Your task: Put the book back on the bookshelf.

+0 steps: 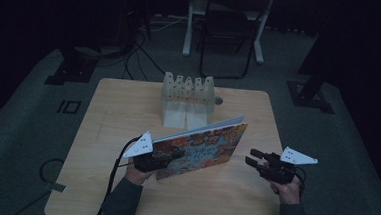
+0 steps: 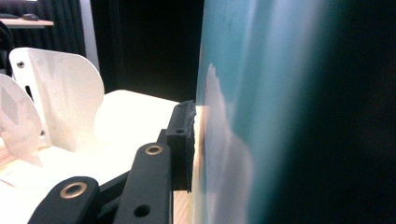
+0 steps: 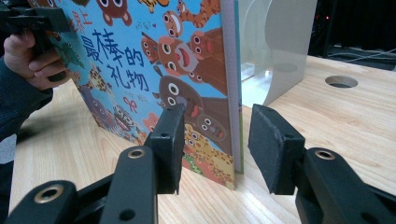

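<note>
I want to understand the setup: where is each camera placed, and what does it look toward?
High view: above the person's side, facing forward and down on the table; both forearms and hands show.
Left gripper view: on the left gripper, looking along the picture book it clamps.
Right gripper view: on the right gripper, open, facing the book's edge.
All three share the book and the white rack.

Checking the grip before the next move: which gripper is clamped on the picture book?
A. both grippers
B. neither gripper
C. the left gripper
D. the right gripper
C: the left gripper pinches the picture book at its edge, while the right gripper sits apart, jaws open.
</note>
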